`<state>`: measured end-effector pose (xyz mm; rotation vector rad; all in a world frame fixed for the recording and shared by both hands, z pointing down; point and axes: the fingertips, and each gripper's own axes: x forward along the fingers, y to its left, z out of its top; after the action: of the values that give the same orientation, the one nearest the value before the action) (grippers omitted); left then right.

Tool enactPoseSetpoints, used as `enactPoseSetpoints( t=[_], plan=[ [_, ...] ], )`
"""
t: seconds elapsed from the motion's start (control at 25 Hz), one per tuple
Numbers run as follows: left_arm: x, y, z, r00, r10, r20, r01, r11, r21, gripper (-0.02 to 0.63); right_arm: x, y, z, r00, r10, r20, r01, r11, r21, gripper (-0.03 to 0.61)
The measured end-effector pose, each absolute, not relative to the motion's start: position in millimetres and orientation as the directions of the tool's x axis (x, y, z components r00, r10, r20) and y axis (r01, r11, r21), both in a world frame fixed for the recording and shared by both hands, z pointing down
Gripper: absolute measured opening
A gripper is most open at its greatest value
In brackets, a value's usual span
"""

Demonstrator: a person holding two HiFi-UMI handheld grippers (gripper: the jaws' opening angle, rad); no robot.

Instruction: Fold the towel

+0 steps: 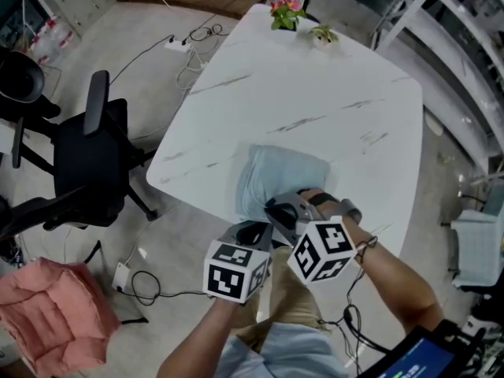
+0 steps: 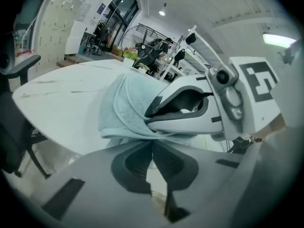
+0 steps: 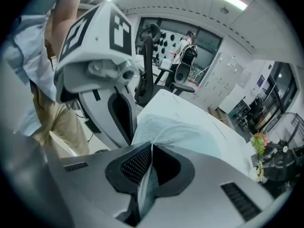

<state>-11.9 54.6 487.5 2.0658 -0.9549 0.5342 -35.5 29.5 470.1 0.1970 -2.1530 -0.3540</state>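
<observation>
Now left gripper (image 2: 152,142) and right gripper (image 3: 151,148) jaws pinch the towel (image 1: 277,172), which stretches away across the table (image 1: 315,93).

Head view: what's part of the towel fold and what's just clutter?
Job: towel; left gripper and right gripper, both pinching it; table.
Lying about: flower pot, small plant, office chair, pink cushion, floor cables.

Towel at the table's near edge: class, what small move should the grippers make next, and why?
Probably lift the near edge slightly, ready to fold it over. The right gripper is shut on the towel, the left gripper pinches bunched fabric beside it, and the rest lies on the table.
</observation>
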Motion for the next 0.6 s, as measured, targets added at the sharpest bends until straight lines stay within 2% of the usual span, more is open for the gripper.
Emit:
enactPoseSetpoints(
  t=[0.12, 0.16, 0.24, 0.28, 0.4, 0.48, 0.6],
  plan=[
    [-28.5, 67.9, 480.9, 0.623, -0.463, 0.630, -0.782, -0.390, 0.486, 0.008, -42.5, 37.5, 472.9, -0.595, -0.242, 0.766, 0.019, 0.949, 0.315, 0.037],
    [-35.8, 71.3, 476.8, 0.622, -0.473, 0.624, -0.783, -0.383, 0.490, 0.008, -44.3, 41.4, 464.5, -0.621, -0.201, 0.757, 0.007, 0.965, 0.262, 0.072],
    [-48.4, 74.4, 464.9, 0.622, -0.496, 0.606, -0.783, -0.379, 0.494, 0.008, -41.6, 47.9, 434.3, -0.698, -0.121, 0.705, -0.034, 0.990, 0.135, 0.193],
    [-53.4, 73.4, 457.4, 0.623, -0.509, 0.595, -0.782, -0.382, 0.492, 0.008, -35.7, 48.3, 416.4, -0.741, -0.104, 0.663, -0.060, 0.994, 0.089, 0.204],
    [-62.5, 59.9, 430.8, 0.629, -0.551, 0.549, -0.777, -0.411, 0.477, 0.008, -3.0, 37.1, 382.7, -0.823, -0.141, 0.550, -0.197, 0.979, -0.043, 0.202],
    [-60.0, 47.1, 415.8, 0.642, -0.567, 0.516, -0.766, -0.445, 0.464, 0.008, 20.8, 32.8, 390.2, -0.807, -0.177, 0.564, -0.299, 0.945, -0.131, 0.170],
    [-47.5, 32.7, 406.7, 0.660, -0.558, 0.504, -0.751, -0.514, 0.414, 0.008, 32.3, 47.6, 416.8, -0.757, -0.171, 0.630, -0.343, 0.925, -0.162, 0.163]
  ],
)
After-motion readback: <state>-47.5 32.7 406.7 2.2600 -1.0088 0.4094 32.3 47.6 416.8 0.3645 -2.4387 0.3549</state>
